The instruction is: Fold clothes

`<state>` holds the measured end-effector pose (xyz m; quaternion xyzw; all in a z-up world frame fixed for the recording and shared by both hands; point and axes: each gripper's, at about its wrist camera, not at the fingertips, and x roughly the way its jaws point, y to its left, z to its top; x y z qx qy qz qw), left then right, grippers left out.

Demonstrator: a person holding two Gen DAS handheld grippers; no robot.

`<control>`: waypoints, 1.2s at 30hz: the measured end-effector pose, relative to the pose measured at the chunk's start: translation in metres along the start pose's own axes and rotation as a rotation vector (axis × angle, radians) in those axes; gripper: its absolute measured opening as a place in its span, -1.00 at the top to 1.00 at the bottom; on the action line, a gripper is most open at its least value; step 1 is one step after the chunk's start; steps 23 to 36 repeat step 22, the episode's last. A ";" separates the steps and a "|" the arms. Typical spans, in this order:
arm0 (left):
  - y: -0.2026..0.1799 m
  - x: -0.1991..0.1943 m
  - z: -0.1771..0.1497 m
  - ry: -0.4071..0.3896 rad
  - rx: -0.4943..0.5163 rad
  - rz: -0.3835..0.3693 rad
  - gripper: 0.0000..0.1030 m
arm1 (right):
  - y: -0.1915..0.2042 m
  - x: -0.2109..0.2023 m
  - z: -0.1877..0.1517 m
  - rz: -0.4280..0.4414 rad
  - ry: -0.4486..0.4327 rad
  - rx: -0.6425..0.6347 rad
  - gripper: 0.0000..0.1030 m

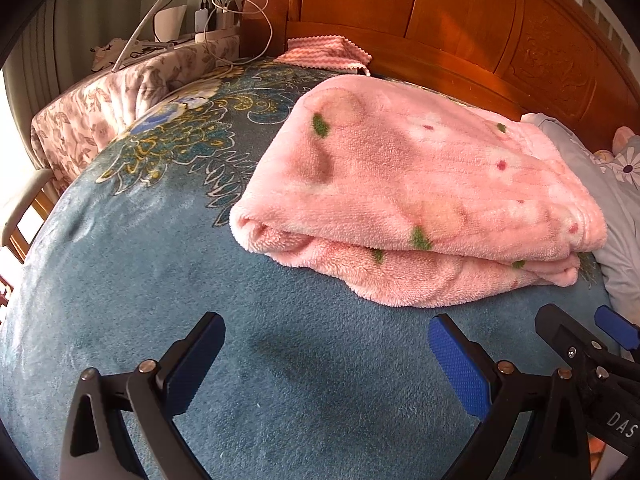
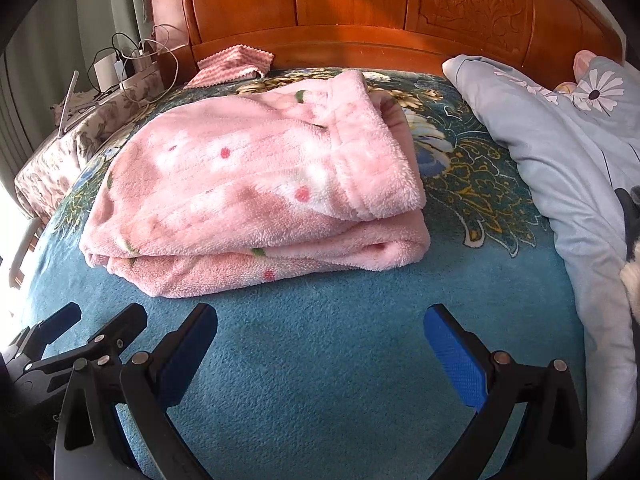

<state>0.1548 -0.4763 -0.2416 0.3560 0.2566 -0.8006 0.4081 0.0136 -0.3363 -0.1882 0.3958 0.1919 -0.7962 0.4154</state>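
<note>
A pink fleece garment [image 1: 420, 196] [image 2: 256, 192] with red and green dots lies folded in several layers on the blue floral bedspread [image 1: 200, 280] [image 2: 320, 360]. My left gripper [image 1: 326, 344] is open above the bedspread, short of the garment's near edge, with nothing between its fingers. My right gripper [image 2: 320, 340] is open too, just in front of the folded pile and holding nothing. Each gripper shows at the edge of the other's view: the right gripper [image 1: 588, 336] at the lower right, the left gripper [image 2: 100, 328] at the lower left.
A carved wooden headboard [image 1: 440, 12] [image 2: 360, 8] stands behind. A pink zigzag cloth [image 1: 324, 54] [image 2: 236, 66] lies by it. A pale blue flowered quilt [image 2: 560, 168] is heaped at the right. At the left, a floral-covered stand [image 1: 100, 108] carries chargers and cables [image 1: 216, 12].
</note>
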 end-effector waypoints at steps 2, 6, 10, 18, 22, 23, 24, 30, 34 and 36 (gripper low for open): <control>0.000 0.002 0.000 -0.003 0.000 0.002 -1.00 | 0.001 0.001 -0.001 -0.004 -0.013 -0.005 -1.00; 0.001 0.006 0.001 -0.002 -0.009 0.000 -1.00 | 0.002 0.003 -0.001 -0.017 -0.032 -0.006 -1.00; -0.001 0.010 0.000 -0.001 0.001 0.008 -1.00 | 0.002 0.006 -0.001 -0.037 -0.045 0.000 -1.00; -0.002 0.011 0.003 -0.021 0.002 0.016 -1.00 | -0.002 0.010 -0.002 -0.056 -0.058 0.033 -1.00; -0.001 0.014 0.002 -0.012 0.006 0.010 -1.00 | -0.002 0.013 -0.003 -0.060 -0.050 0.041 -1.00; -0.001 0.014 0.002 -0.012 0.006 0.010 -1.00 | -0.002 0.013 -0.003 -0.060 -0.050 0.041 -1.00; -0.001 0.014 0.002 -0.012 0.006 0.010 -1.00 | -0.002 0.013 -0.003 -0.060 -0.050 0.041 -1.00; -0.001 0.014 0.002 -0.012 0.006 0.010 -1.00 | -0.002 0.013 -0.003 -0.060 -0.050 0.041 -1.00; -0.001 0.014 0.002 -0.012 0.006 0.010 -1.00 | -0.002 0.013 -0.003 -0.060 -0.050 0.041 -1.00; -0.001 0.014 0.002 -0.012 0.006 0.010 -1.00 | -0.002 0.013 -0.003 -0.060 -0.050 0.041 -1.00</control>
